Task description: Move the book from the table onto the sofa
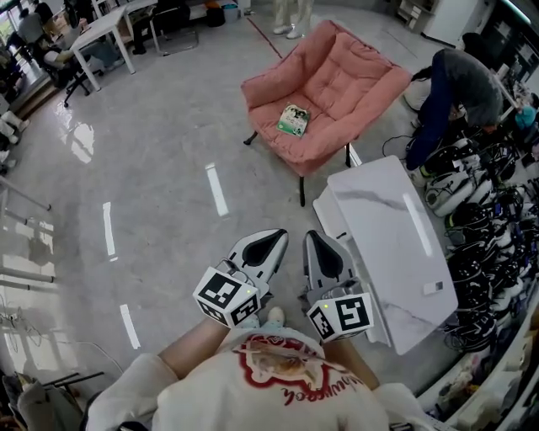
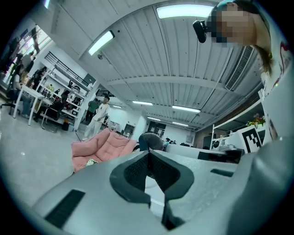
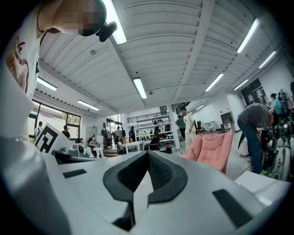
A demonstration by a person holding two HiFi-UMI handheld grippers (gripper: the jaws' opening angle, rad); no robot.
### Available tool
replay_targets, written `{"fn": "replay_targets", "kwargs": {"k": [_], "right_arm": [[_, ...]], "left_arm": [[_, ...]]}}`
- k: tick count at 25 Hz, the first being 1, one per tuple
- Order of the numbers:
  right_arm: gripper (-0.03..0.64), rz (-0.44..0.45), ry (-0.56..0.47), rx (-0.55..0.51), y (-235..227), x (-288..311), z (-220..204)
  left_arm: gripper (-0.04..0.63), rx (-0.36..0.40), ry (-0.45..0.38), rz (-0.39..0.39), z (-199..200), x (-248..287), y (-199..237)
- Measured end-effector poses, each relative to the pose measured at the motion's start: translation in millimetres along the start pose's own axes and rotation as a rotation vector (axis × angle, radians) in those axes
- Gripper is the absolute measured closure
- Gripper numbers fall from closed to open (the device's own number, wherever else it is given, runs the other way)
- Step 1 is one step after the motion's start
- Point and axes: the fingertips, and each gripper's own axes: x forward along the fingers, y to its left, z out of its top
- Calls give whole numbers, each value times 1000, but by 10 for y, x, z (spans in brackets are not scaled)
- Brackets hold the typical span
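A green-covered book point(image 1: 294, 119) lies on the seat of the pink sofa chair point(image 1: 337, 80) at the top middle of the head view; in the left gripper view the book point(image 2: 92, 161) is a small pale patch on the pink sofa point(image 2: 103, 147). The white marble-look table point(image 1: 396, 244) stands right of the grippers with nothing of the task on it. My left gripper point(image 1: 271, 239) and right gripper point(image 1: 322, 241) hover side by side over the floor, close to my body, both shut and holding nothing. The right gripper view shows the sofa point(image 3: 209, 149) to the right.
A person in dark clothes point(image 1: 459, 84) bends over beside the sofa at the right. Cables and equipment point(image 1: 493, 252) crowd the right edge. A white desk with seated people point(image 1: 97, 34) stands at the far left, another person point(image 1: 290, 17) stands beyond the sofa.
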Motion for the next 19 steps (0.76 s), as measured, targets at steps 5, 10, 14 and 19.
{"fn": "replay_targets", "kwargs": {"k": [5, 10, 14, 19], "right_arm": [[617, 17, 8, -3, 120, 76, 1], [617, 25, 12, -6, 152, 108, -1], [617, 31, 15, -12, 173, 103, -19], [617, 38, 16, -20, 162, 113, -40]], "left_arm": [[591, -2, -9, 7, 73, -73, 72], [591, -8, -18, 7, 101, -81, 101], [591, -10, -16, 5, 82, -75, 97], [591, -14, -17, 8, 47, -42, 116]]}}
